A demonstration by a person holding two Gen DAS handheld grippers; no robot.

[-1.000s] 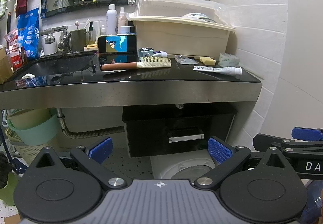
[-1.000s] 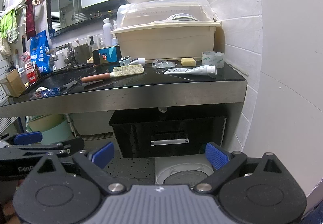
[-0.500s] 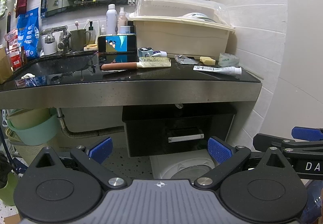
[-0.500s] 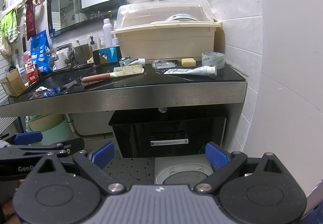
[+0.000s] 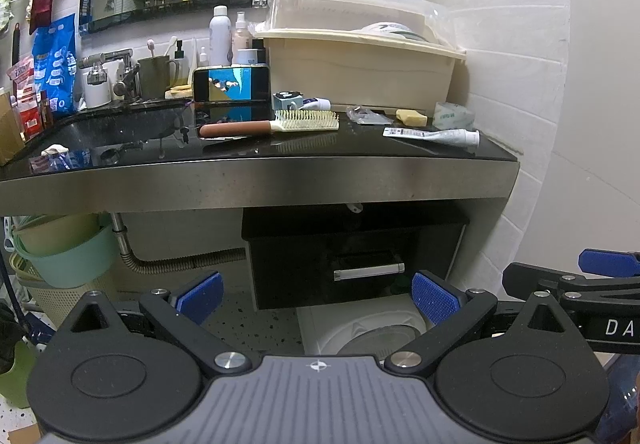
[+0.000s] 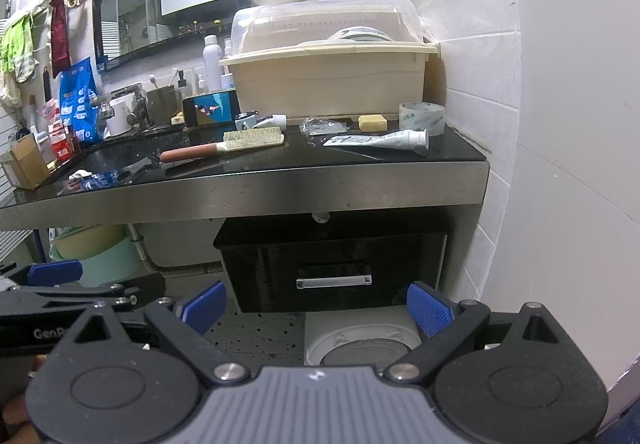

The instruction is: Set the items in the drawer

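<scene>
A black drawer (image 5: 356,260) (image 6: 332,268) with a silver handle (image 5: 369,271) (image 6: 334,281) hangs closed under the dark counter. On the counter lie a hairbrush (image 5: 272,125) (image 6: 224,145) with a brown handle, a toothpaste tube (image 5: 434,135) (image 6: 378,140), a yellow soap bar (image 5: 411,117) (image 6: 373,121) and a tape roll (image 6: 422,117). My left gripper (image 5: 316,298) is open and empty, low in front of the drawer. My right gripper (image 6: 316,304) is open and empty too, level with it, and shows at the right edge of the left wrist view.
A cream dish rack (image 5: 360,63) with a clear lid stands at the counter's back, a lit phone (image 5: 231,83) leans beside it. The sink (image 5: 120,131) and tap are on the left. Stacked basins (image 5: 60,248) and a white round bin (image 5: 368,328) sit on the floor below.
</scene>
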